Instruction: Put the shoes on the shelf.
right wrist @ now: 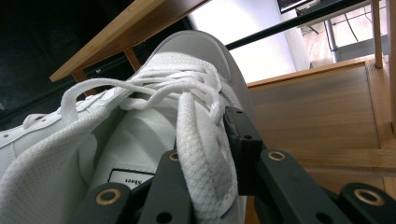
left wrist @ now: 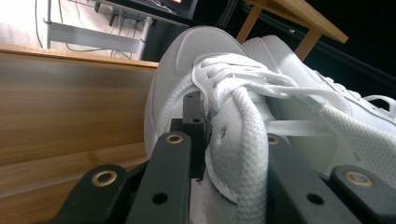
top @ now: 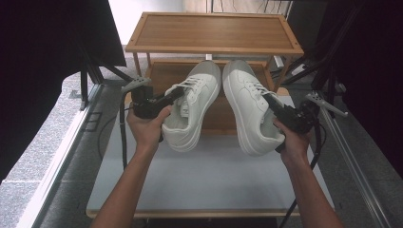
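Two white lace-up sneakers hang side by side, toes pointing away, above the lower shelf point(top: 164, 71) of a wooden shoe rack. My left gripper point(top: 178, 93) is shut on the left sneaker point(top: 192, 107) at its laced side edge. In the left gripper view the jaws pinch that leather edge point(left wrist: 219, 135), with a lace lying over it and the toe cap point(left wrist: 187, 51) ahead. My right gripper point(top: 271, 100) is shut on the right sneaker point(top: 247, 107). The right gripper view shows its jaws clamped on the eyelet edge point(right wrist: 205, 135) of the right sneaker point(right wrist: 196, 51).
The rack's top shelf point(top: 214, 31) is bare wood, farther back and higher. A white board point(top: 214, 175) lies under my forearms. Black stands and metal rails point(top: 351, 142) flank both sides. The second sneaker point(left wrist: 289, 56) sits close beside the first.
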Available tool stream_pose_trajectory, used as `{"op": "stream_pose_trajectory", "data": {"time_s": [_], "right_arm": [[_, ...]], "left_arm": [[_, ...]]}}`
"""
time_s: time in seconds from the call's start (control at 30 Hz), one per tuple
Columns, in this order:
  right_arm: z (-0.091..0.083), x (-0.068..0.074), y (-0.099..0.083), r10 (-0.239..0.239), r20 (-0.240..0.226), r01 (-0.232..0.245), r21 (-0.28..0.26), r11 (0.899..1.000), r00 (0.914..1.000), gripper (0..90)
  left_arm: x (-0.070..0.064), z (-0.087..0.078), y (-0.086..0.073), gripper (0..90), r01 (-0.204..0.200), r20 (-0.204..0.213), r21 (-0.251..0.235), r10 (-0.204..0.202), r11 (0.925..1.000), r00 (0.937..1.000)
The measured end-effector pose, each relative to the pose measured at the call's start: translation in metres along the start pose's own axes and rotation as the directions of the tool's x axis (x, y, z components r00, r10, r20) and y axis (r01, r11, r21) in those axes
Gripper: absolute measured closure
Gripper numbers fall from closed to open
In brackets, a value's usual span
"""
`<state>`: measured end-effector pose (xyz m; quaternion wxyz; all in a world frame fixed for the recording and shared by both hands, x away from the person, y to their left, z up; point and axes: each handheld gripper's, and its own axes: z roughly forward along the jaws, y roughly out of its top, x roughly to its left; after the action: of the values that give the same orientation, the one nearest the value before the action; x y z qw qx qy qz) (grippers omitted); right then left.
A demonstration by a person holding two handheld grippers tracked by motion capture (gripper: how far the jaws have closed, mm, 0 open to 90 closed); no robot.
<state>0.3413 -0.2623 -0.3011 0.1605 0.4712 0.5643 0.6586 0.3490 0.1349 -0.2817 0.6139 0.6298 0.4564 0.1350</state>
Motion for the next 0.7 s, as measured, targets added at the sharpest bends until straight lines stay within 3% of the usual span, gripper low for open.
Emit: {"op": "stream_pose_trajectory", "data": {"time_s": [0.7], "right_arm": [[0.0061,-0.0028,-0.003,0.008,0.016,-0.008,0.008,1.0,0.9998,80.5]], "left_arm": [[0.0,0.0046,-0.0018,81.3,-0.011,-0.008,0.017,0.012,0.9998,0.9999]]}}
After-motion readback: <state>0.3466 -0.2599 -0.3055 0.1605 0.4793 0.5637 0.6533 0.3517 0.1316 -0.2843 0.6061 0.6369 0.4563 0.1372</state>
